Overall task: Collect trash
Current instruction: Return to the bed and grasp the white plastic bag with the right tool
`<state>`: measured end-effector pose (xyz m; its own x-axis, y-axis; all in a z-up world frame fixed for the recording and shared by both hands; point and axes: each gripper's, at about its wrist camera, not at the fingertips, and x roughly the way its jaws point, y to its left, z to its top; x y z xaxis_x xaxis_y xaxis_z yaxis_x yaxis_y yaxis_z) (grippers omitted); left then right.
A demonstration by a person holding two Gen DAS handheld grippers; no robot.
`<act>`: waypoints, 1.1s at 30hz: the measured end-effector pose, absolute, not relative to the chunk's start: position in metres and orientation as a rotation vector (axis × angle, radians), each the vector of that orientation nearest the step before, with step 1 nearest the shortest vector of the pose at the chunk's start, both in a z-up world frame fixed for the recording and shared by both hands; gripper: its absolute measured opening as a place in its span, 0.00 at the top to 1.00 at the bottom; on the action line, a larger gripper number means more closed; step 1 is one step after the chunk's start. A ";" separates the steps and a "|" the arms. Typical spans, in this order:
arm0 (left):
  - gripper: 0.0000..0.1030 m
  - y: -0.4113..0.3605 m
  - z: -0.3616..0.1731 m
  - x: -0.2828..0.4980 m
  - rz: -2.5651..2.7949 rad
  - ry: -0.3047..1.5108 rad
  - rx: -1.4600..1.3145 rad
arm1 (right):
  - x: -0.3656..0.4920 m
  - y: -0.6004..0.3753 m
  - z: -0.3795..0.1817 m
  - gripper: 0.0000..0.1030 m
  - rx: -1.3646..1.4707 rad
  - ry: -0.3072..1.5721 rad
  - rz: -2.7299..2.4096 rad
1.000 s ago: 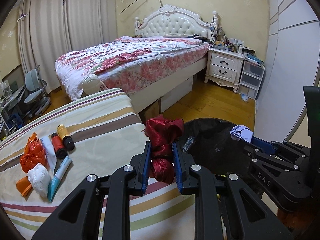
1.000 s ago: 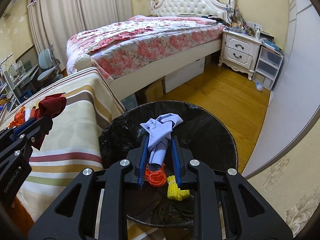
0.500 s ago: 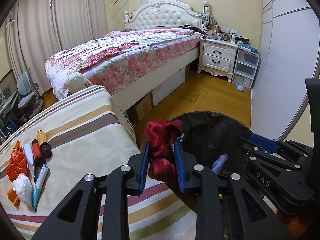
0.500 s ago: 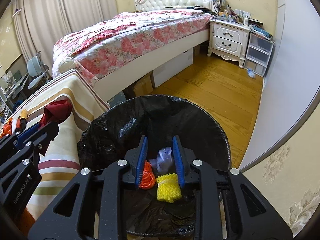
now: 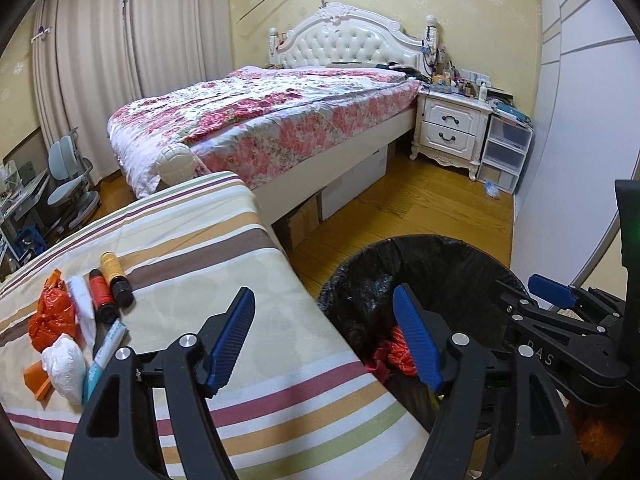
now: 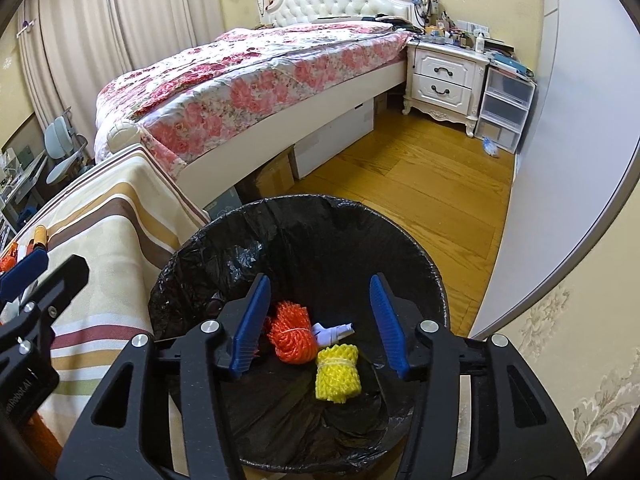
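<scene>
Inside the black-lined trash bin (image 5: 432, 264), only scraps of dark red cloth (image 5: 378, 354) and orange netting (image 5: 400, 350) visible past the left gripper (image 5: 324, 330) finger (image 5: 418, 340); rest hidden. Bin's near rim cut off behind gripper bodies in both views. Lavender paper (image 6: 334, 332) in the bin half covered by orange mesh (image 6: 289, 330) and yellow mesh (image 6: 337, 374). Beside the bin, striped table (image 6: 104, 216) cut by the left edge. Beyond the bin, nightstand clutter (image 5: 456, 80) too small to identify.

The right gripper (image 6: 318, 322) hung over the black-lined trash bin (image 6: 408, 240), jaws opening with nothing between; orange netting (image 6: 290, 330), yellow netting (image 6: 337, 372) and a pale wrapper (image 6: 334, 332) lay inside.
</scene>
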<state>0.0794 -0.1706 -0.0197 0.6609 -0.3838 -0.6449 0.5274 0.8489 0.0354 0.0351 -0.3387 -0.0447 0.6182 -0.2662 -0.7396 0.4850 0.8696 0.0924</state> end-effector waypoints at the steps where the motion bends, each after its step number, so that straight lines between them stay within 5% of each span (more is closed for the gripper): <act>1: 0.32 -0.166 -0.018 0.080 -0.512 0.672 0.221 | 0.036 -0.337 -0.044 0.51 0.299 0.794 -0.434; 33: 0.32 0.100 -0.003 0.083 0.039 0.676 0.071 | 0.098 -0.099 0.005 0.44 0.077 0.788 0.086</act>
<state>0.0827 0.0998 -0.0033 0.7793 0.0588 -0.6239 -0.0128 0.9969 0.0780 0.0981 -0.0986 0.0045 0.7023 0.1062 -0.7039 -0.0487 0.9937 0.1013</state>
